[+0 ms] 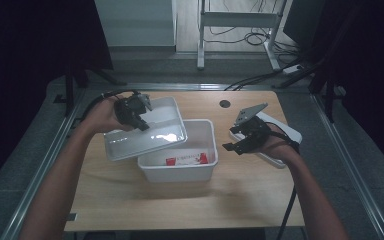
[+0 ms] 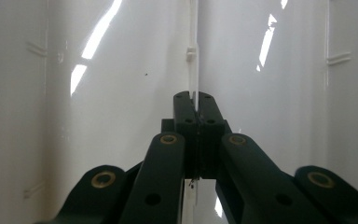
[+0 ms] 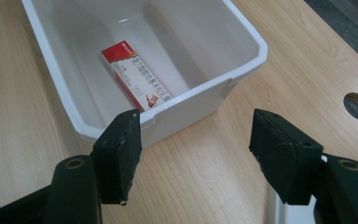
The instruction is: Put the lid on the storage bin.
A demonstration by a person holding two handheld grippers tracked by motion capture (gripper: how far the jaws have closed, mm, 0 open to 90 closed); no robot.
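Lid's up off the bin

Left gripper [image 1: 141, 121] is pinching the white lid [image 1: 152, 135] left of centre, tilted over the bin [image 1: 200, 170]; right gripper [image 1: 240, 145] hangs spread, nothing between, right of it.

1. The high view hangs above my side of the surface [image 1: 180, 200], looking forward and down; my forearms enter from its bottom edge, and the floor beyond fills the top.
2. The camera on my left gripper [image 1: 139, 116] looks along its closed fingers [image 2: 186, 116], very close to the white lid [image 2: 121, 93] they pinch by a thin rib.
3. The camera on my right gripper [image 1: 240, 142] looks past its parted fingers [image 3: 119, 158], near the surface, toward the white bin [image 3: 242, 60] with the red-and-white box [image 3: 135, 74] inside.
4. The high view shares the lid with the left gripper view, and the bin, box and round hole [image 1: 224, 103] with the right gripper view.
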